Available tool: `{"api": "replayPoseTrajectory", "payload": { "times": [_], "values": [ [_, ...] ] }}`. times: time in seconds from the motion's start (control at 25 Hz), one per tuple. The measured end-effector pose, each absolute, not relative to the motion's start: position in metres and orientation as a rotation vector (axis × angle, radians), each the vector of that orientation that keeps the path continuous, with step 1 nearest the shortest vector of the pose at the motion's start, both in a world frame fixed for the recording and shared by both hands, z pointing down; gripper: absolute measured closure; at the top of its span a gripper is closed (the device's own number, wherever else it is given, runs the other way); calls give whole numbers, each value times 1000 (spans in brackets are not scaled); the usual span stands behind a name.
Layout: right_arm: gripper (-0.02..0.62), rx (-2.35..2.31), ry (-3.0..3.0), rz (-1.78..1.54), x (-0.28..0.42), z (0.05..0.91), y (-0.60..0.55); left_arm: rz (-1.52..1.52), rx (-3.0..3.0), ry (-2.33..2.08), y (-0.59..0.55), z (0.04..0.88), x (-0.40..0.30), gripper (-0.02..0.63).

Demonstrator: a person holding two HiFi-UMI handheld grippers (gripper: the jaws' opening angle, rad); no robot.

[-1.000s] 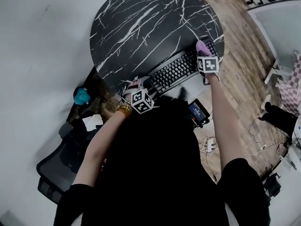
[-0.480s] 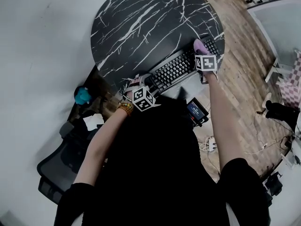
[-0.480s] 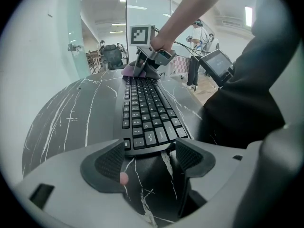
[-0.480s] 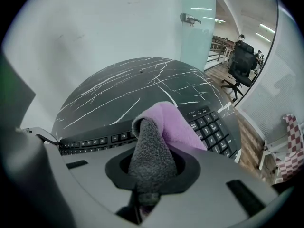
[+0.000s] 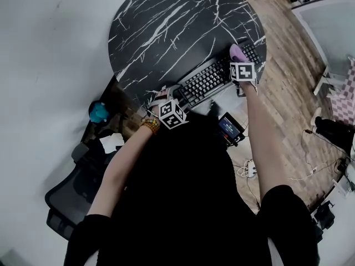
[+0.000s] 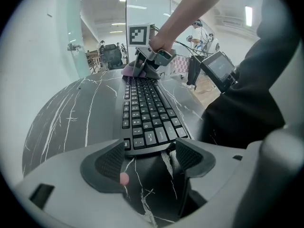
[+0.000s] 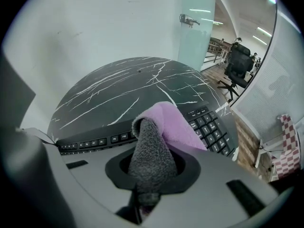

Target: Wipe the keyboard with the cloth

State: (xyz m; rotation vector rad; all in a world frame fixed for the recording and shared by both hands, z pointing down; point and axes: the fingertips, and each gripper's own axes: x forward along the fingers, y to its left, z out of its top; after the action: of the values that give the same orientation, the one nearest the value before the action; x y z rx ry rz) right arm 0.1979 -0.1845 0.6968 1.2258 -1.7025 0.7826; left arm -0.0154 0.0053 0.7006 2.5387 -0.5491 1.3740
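A black keyboard [image 5: 213, 77] lies slantwise near the front edge of the round black marble table [image 5: 166, 21]. My right gripper [image 5: 239, 59] is shut on a purple cloth [image 5: 238, 52] that rests on the keyboard's right end. In the right gripper view the cloth [image 7: 164, 127], purple with a grey side, bulges out of the shut right gripper [image 7: 149, 172] over the keys [image 7: 211, 127]. My left gripper [image 5: 162, 98] sits at the keyboard's left end. In the left gripper view the left gripper [image 6: 149, 158] is open, and the keyboard's [image 6: 145, 110] near end lies at its fingertips.
A teal object [image 5: 97, 112] and a dark office chair [image 5: 72, 195] are at the left beside the table. A small screen device [image 5: 228, 127] hangs at the person's waist. Cables and a power strip [image 5: 248, 170] lie on the wooden floor at the right.
The right gripper with the cloth has slid a little farther across the keyboard's right end. The left gripper stays at the left end.
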Motion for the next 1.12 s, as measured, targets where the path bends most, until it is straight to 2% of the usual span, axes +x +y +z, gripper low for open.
{"api": "replayPoseTrajectory", "payload": {
  "times": [1.12],
  "values": [
    [529, 1147, -1762, 850, 135, 697, -140, 1358, 2564, -539, 4, 700, -15, 281]
  ]
}}
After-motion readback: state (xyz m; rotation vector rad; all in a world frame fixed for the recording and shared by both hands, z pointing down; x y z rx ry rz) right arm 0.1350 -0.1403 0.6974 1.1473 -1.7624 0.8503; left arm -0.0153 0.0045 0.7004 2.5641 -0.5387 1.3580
